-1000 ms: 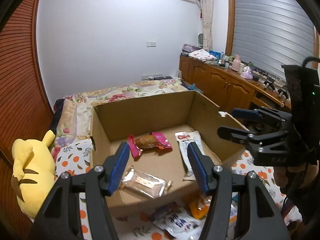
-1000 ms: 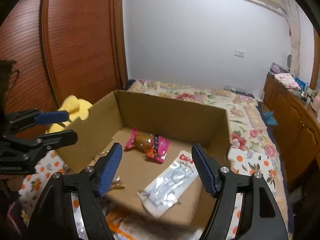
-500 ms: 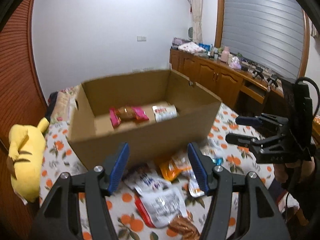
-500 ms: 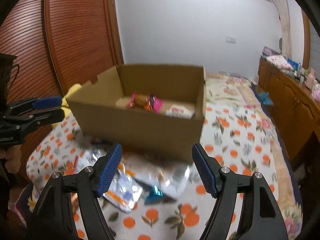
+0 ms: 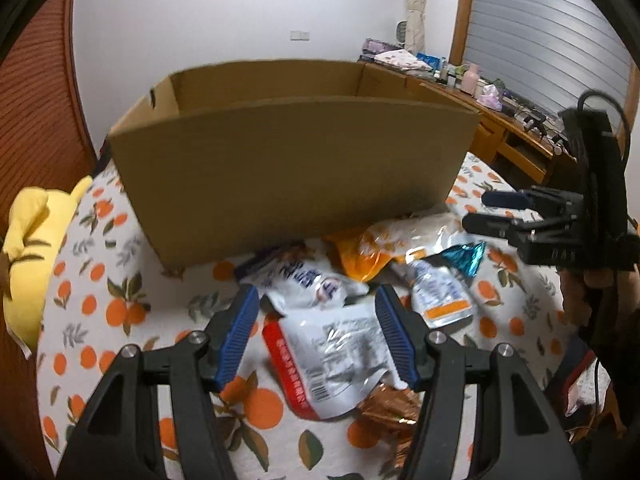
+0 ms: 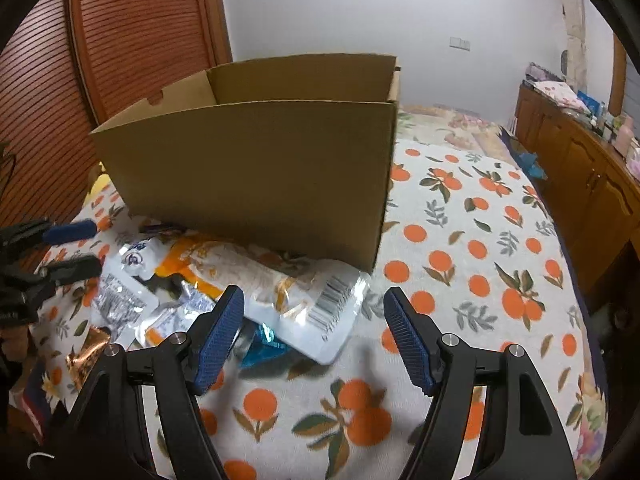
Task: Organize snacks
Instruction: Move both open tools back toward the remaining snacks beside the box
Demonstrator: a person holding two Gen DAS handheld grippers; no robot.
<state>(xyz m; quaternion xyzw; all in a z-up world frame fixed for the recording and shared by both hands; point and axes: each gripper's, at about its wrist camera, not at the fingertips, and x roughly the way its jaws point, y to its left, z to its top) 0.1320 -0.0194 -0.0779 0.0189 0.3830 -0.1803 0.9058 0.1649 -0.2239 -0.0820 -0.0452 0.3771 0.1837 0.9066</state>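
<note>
Snack packets lie in a loose heap on the bed (image 6: 472, 240), on its orange-print cover, just in front of the near wall of an open cardboard box (image 5: 292, 168). The left tool (image 5: 316, 334) hangs over a white packet with a red edge (image 5: 324, 356), its blue pads parted on either side with nothing gripped. Beside that packet are a white and blue pouch (image 5: 304, 280), an orange bag (image 5: 360, 252) and a teal foil wrapper (image 5: 464, 256). The right tool (image 6: 314, 338) stands wide apart and empty above a long white and orange packet (image 6: 288, 292) that touches the box. A yellow plush toy (image 5: 28, 248) rests at the bed's left edge.
</note>
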